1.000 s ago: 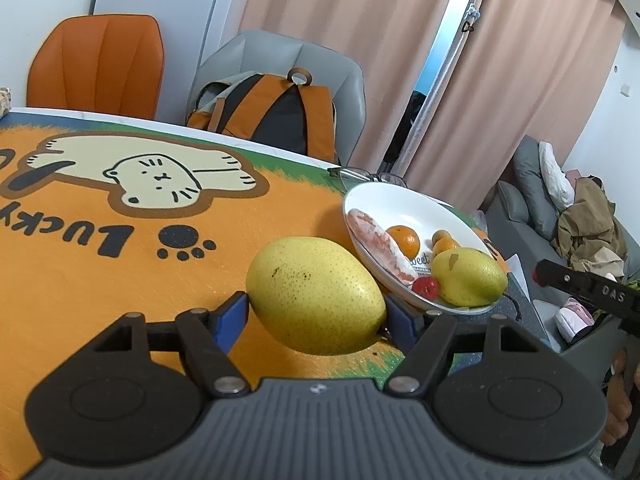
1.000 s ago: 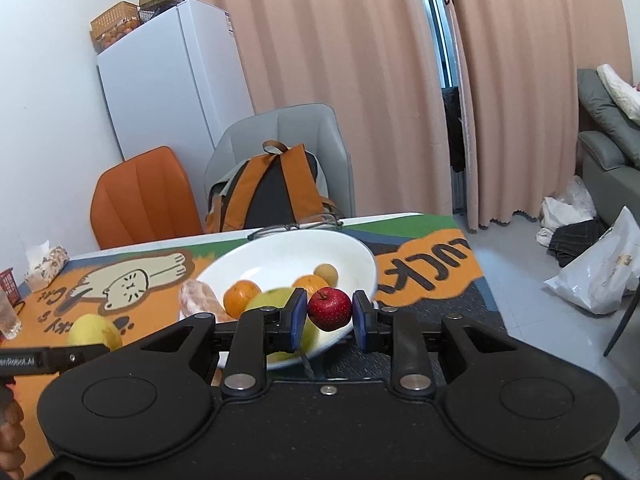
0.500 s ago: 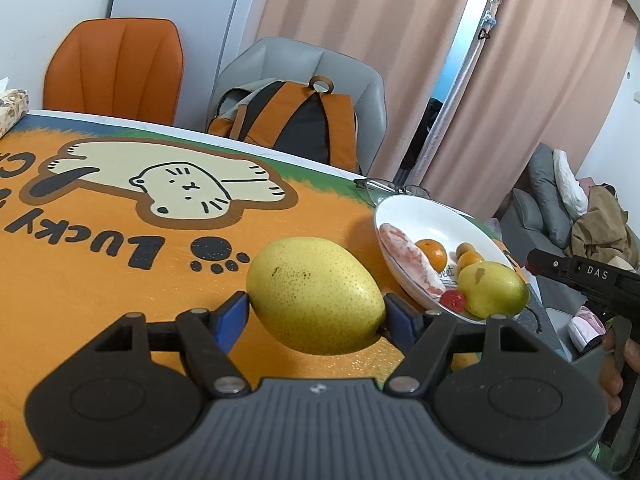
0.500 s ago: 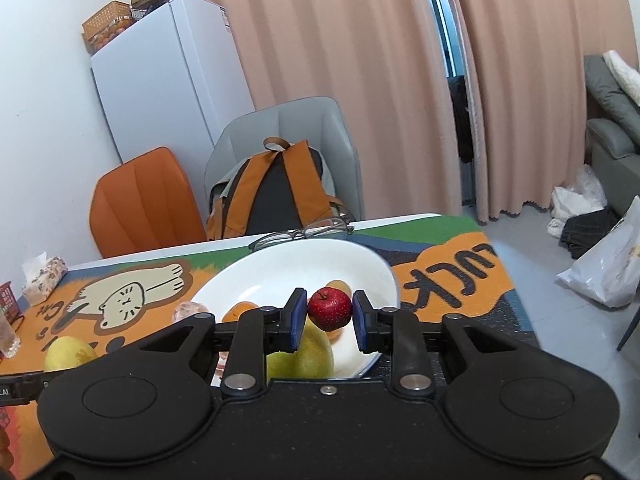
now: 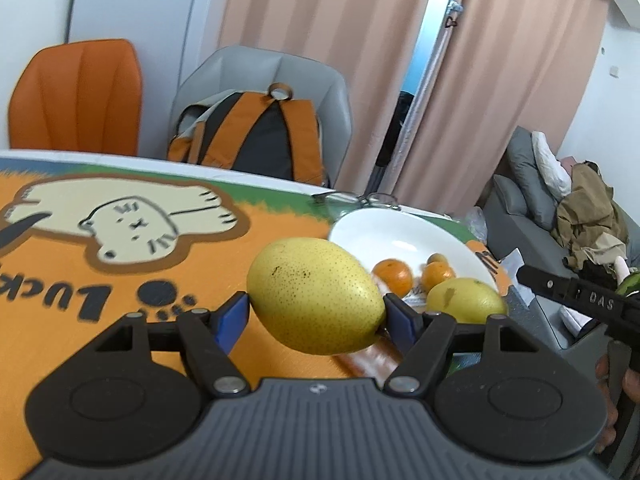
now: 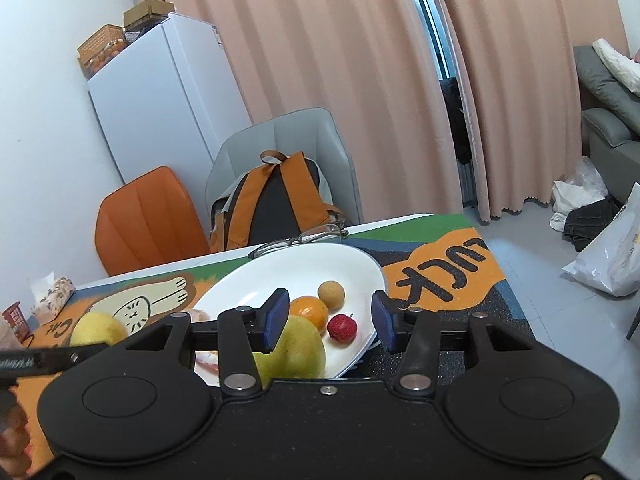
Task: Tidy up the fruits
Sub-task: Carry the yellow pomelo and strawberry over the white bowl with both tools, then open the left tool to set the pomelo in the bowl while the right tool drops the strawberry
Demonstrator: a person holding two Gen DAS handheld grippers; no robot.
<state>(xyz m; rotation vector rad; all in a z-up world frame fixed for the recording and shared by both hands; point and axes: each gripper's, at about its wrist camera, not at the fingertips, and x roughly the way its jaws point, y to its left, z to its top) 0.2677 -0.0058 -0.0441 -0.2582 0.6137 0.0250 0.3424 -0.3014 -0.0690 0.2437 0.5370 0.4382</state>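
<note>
Here the left tongs (image 5: 316, 316) are clenched on a large yellow pear (image 5: 316, 295), their blue pads pressing both ends of the fruit and holding it in the air above the orange cat-print mat (image 5: 120, 276) that covers the surface. Just beyond the pear, toward the right of the left wrist view, sits the white plate (image 5: 384, 232), and in it lie a second yellow pear (image 5: 466, 300), two small oranges (image 5: 394, 278) and a little brown fruit (image 5: 436, 258); a pink wrapped item under the held pear is too blurred to name. The right tongs (image 6: 329, 322) hover over the near rim of the same plate, and their jaws are opening: the blue pads stand apart with nothing pressed between them. The small red apple (image 6: 341, 327) lies in the plate below that gap, free of both pads, just beside the yellow pear and an orange. A pair of glasses (image 6: 300, 237) rests on the surface at the far edge of the plate. Behind the surface stand an orange chair (image 6: 148, 220) and a grey chair (image 6: 288, 140) with an orange and black backpack (image 6: 272, 204) on it, a white fridge (image 6: 160, 96) and pink curtains (image 6: 320, 60).
</note>
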